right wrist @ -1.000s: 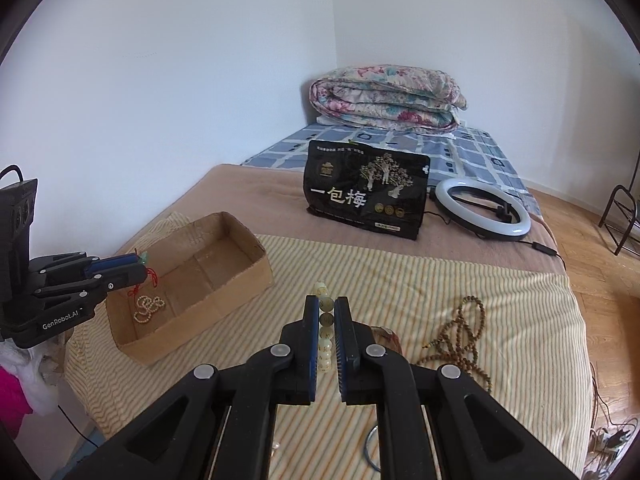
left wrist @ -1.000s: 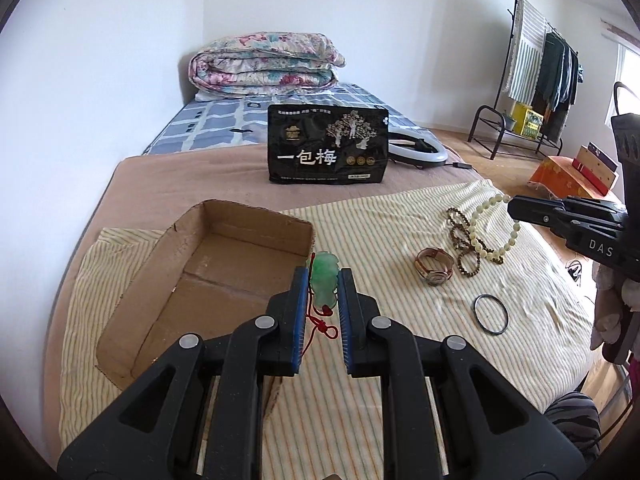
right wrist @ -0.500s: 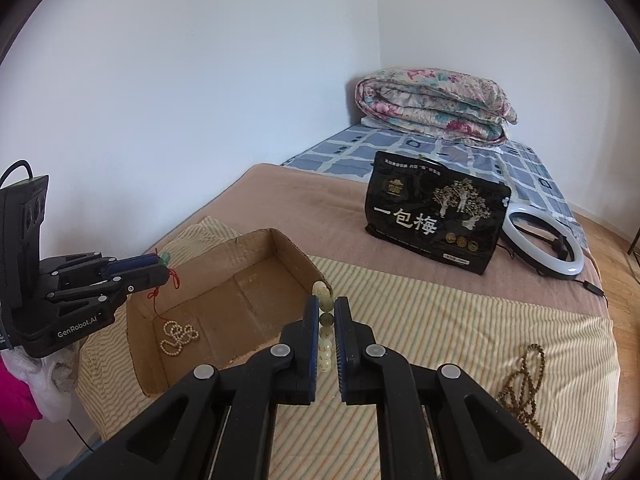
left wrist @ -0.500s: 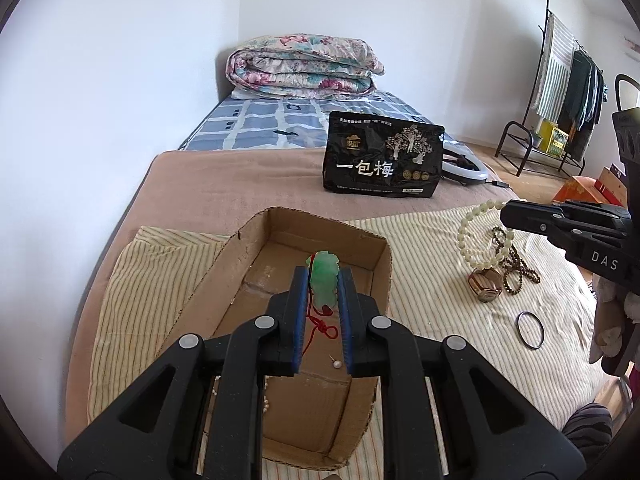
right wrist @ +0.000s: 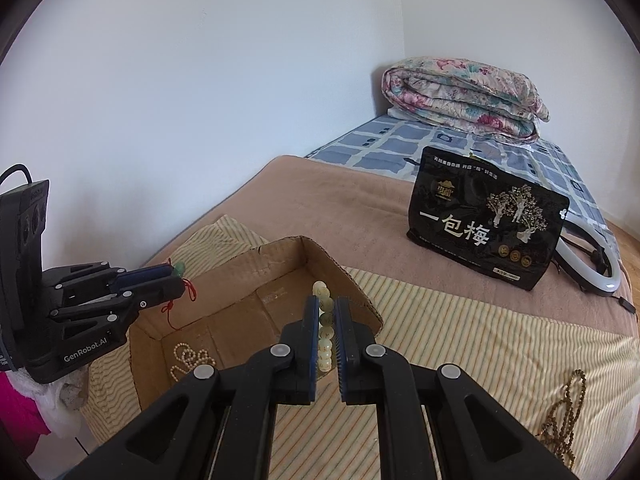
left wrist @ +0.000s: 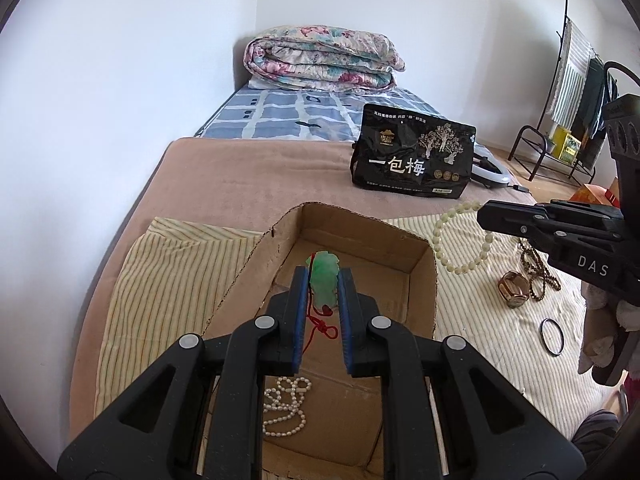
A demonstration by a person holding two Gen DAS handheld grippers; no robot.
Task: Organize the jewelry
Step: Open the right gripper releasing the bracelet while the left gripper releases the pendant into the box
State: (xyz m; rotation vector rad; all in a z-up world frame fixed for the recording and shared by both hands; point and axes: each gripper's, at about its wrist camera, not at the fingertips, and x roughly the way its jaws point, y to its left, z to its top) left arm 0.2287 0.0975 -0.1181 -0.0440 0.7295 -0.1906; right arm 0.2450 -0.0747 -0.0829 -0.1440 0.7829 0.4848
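Note:
My left gripper [left wrist: 325,276] is shut on a green jade pendant [left wrist: 326,280] with a red cord, held above the open cardboard box [left wrist: 424,280]. A white pearl necklace [left wrist: 284,408] lies on the box floor. My right gripper [right wrist: 327,308] is shut on a pale bead bracelet [right wrist: 325,332], held over the box's right wall [right wrist: 360,300]. The bracelet [left wrist: 460,240] hangs from it in the left wrist view. The left gripper [right wrist: 176,276] with the pendant also shows in the right wrist view.
On the striped cloth [left wrist: 480,320] to the right lie a gold watch [left wrist: 514,290], brown bead strands [left wrist: 538,272] and a black ring [left wrist: 553,337]. A black snack bag [left wrist: 412,160], a ring light [right wrist: 592,264] and a folded quilt [left wrist: 320,60] sit farther back.
Both grippers have moved left toward the box with their items. The pendant is now over the box interior and the bracelet is at the box's right wall.

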